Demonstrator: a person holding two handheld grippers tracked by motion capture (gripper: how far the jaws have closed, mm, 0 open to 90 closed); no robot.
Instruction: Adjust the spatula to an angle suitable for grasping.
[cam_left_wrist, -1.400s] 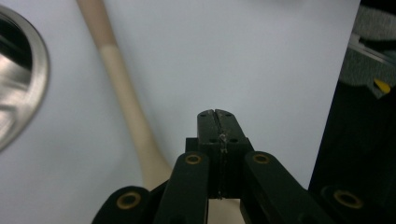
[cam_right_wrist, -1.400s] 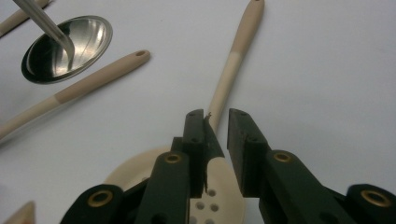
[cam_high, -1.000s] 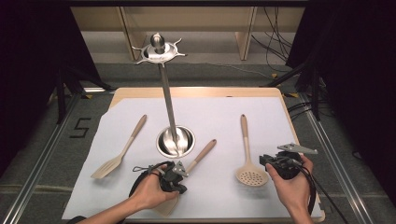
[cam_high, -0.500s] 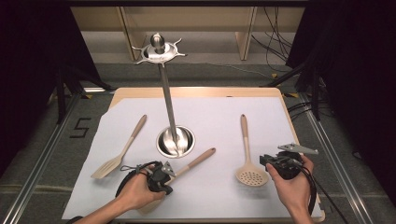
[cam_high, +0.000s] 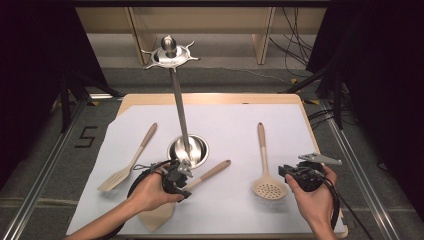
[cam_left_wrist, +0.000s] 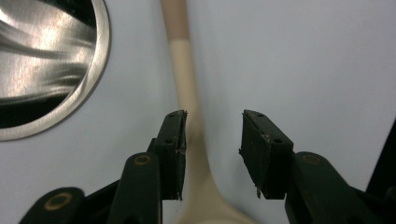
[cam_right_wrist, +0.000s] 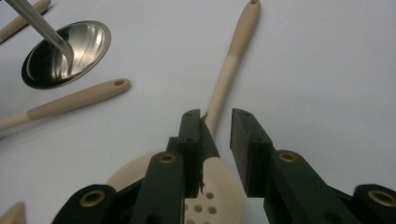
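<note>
Left tool, jaws just opened wide, straddles the spatula handle without gripping; right tool, slightly parted, hangs over the skimmer untouched, near the counter's front edge.

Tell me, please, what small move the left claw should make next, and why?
Probably lower a little and close: the left claw, whose jaws have just been opening, stands open above the spatula, its handle between the pads but unpressed.

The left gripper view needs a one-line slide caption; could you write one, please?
Left gripper, black jaws just opened, above the beige silicone spoon's neck on white paper, beside the stand's shiny steel base.
</note>
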